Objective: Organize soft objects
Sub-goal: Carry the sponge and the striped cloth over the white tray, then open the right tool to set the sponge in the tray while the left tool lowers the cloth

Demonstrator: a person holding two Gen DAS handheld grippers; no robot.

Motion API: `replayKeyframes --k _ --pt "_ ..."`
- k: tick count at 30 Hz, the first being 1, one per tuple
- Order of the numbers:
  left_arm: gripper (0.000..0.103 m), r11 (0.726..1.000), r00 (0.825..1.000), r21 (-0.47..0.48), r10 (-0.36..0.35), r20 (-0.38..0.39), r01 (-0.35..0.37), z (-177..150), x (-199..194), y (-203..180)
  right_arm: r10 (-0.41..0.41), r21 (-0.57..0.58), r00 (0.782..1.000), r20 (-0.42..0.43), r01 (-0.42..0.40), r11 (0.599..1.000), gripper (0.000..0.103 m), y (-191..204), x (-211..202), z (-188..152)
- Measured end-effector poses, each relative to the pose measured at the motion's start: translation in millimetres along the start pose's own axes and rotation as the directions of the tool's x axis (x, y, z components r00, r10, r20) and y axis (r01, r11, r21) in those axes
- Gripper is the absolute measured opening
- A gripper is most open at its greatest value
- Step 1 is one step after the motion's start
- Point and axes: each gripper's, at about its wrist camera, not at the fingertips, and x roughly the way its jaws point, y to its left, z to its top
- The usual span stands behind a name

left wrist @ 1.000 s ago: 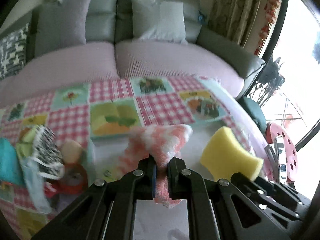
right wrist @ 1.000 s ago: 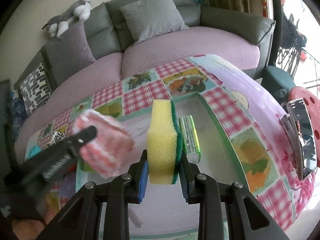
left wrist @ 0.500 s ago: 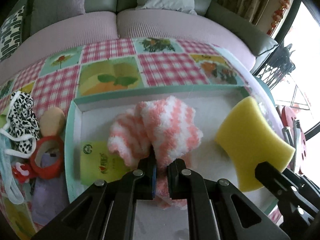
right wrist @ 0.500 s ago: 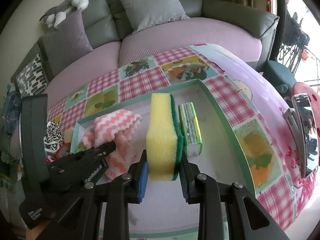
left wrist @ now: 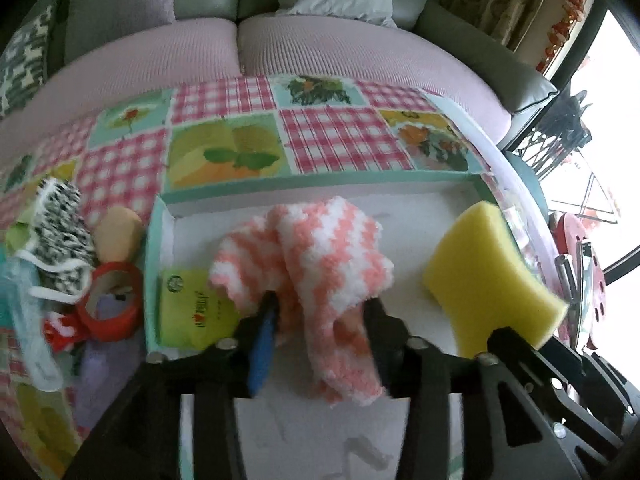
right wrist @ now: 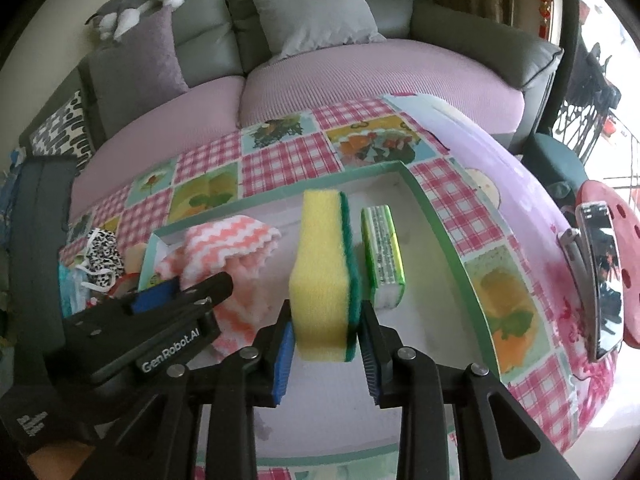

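**Left wrist view: sock let go in the tray, sponge next**

Left wrist view shows my striped sock [left wrist: 320,248] lying inside the white tray [left wrist: 400,196], where the soft things belong. My left tongs [left wrist: 320,312] are opening around it, pads clear of the fabric, so it rests on the tray floor. My right tongs [right wrist: 326,344] hold the yellow sponge [right wrist: 320,276] upright above the tray; they are starting to open, pads apparently touching it. Loose items wait on the checked worktop [left wrist: 340,136].
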Motion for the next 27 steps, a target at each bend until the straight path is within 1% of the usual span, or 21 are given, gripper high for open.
replayKeyframes --k 2,4,5,7,10,14,17,18,19,20,22,23,24,25,26,27 --pt "0.055 1.0 1.0 0.001 0.012 0.018 -0.012 1 -10 1 -0.007 -0.008 1.0 0.012 0.007 1.0 0.045 2 -6 0" --pt "0.056 1.0 1.0 -0.016 0.004 0.028 -0.004 2 -20 6 -0.013 -0.012 1.0 0.027 0.013 1.0 0.048 3 -12 1" --pt "0.057 1.0 0.999 -0.026 0.005 0.033 -0.004 3 -25 9 -0.02 -0.017 0.999 0.034 0.02 1.0 0.048 4 -15 1" --pt "0.065 0.999 0.998 -0.039 0.03 0.046 -0.028 2 -34 17 -0.03 -0.024 0.998 0.049 0.031 0.999 0.048 6 -19 2" --pt "0.066 0.995 0.995 -0.061 0.082 0.058 -0.079 0 -45 29 -0.022 -0.028 0.998 0.063 0.024 0.999 0.048 8 -24 3" --pt "0.067 0.989 0.989 -0.085 0.131 0.071 -0.124 -3 -54 44 -0.016 -0.038 0.998 0.056 0.018 0.999 0.048 12 -22 3" --pt "0.073 0.982 0.982 -0.096 0.172 0.074 -0.165 -6 -58 52 -0.014 -0.042 0.999 0.052 0.016 0.999 0.049 15 -21 2" --pt "0.075 0.98 0.981 -0.102 0.18 0.073 -0.173 -6 -58 55 -0.013 -0.046 0.999 0.049 0.016 0.999 0.052 16 -20 2" --pt "0.076 0.979 0.98 -0.108 0.183 0.072 -0.175 -7 -58 58 -0.012 -0.05 0.999 0.047 0.014 0.999 0.059 18 -19 2" --pt "0.077 0.977 0.98 -0.119 0.187 0.07 -0.178 -8 -58 61 -0.01 -0.054 0.999 0.044 0.012 0.998 0.064 19 -18 2" --pt "0.078 0.973 0.978 -0.137 0.197 0.066 -0.187 -9 -58 66 -0.004 -0.061 0.999 0.04 0.006 0.998 0.068 21 -16 1" --pt "0.081 0.971 0.977 -0.143 0.203 0.066 -0.192 -10 -58 69 -0.001 -0.061 0.999 0.037 0.003 0.998 0.073 22 -16 1" --pt "0.086 0.968 0.975 -0.149 0.212 0.068 -0.2 -11 -59 71 0.0 -0.061 0.999 0.034 0.002 0.998 0.076 22 -15 1" --pt "0.089 0.965 0.972 -0.153 0.224 0.073 -0.211 -11 -60 73 0.001 -0.06 0.999 0.032 0.001 0.998 0.081 22 -14 0" --pt "0.09 0.963 0.969 -0.156 0.235 0.078 -0.221 -12 -62 74 0.0 -0.057 0.999 0.033 0.002 0.998 0.087 22 -14 0" --pt "0.09 0.959 0.965 -0.159 0.248 0.083 -0.233 -13 -63 76 -0.002 -0.055 0.999 0.034 0.003 0.998 0.091 21 -14 0"
